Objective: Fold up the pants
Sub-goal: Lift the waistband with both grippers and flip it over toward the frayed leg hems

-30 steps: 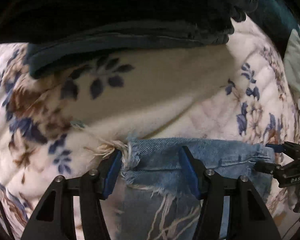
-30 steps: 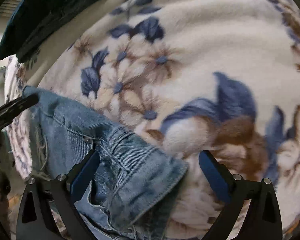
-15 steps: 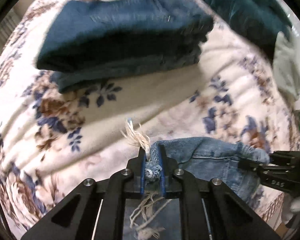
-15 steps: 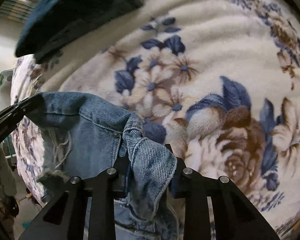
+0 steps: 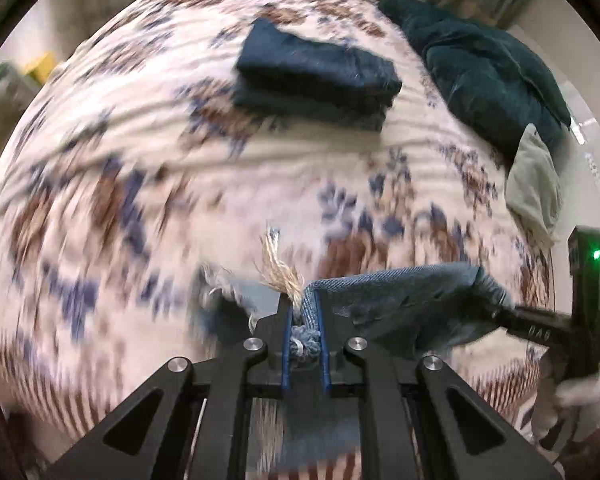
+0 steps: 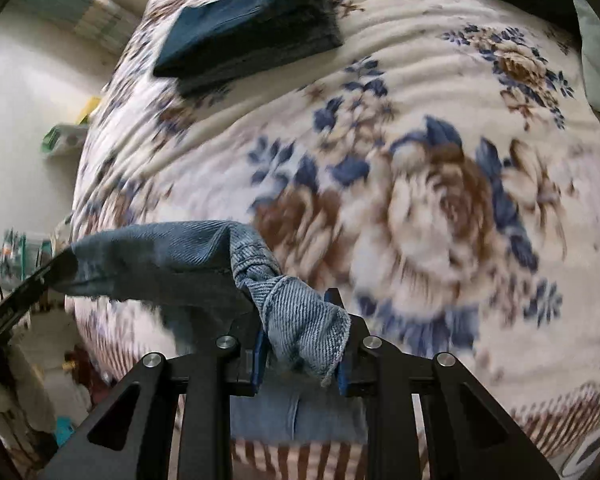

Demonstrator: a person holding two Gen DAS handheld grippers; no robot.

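Note:
Light blue denim pants (image 5: 396, 300) with a frayed hem hang stretched between my two grippers above the floral blanket (image 5: 140, 200). My left gripper (image 5: 304, 332) is shut on the frayed corner of the pants. My right gripper (image 6: 300, 344) is shut on a bunched denim edge (image 6: 304, 320). The right gripper also shows in the left wrist view (image 5: 540, 324), holding the other end. The left gripper shows in the right wrist view (image 6: 24, 292) at the far left. The rest of the pants hangs below, out of view.
A stack of folded dark blue clothes (image 5: 316, 76) lies on the blanket further away, also in the right wrist view (image 6: 252, 20). A dark teal garment (image 5: 484, 76) and a grey-green cloth (image 5: 536, 184) lie at the right. The bed edge and room floor (image 6: 40, 360) are to the left.
Both grippers closed on the denim edge and lifted it away from the blanket. The folded stack now looks farther away.

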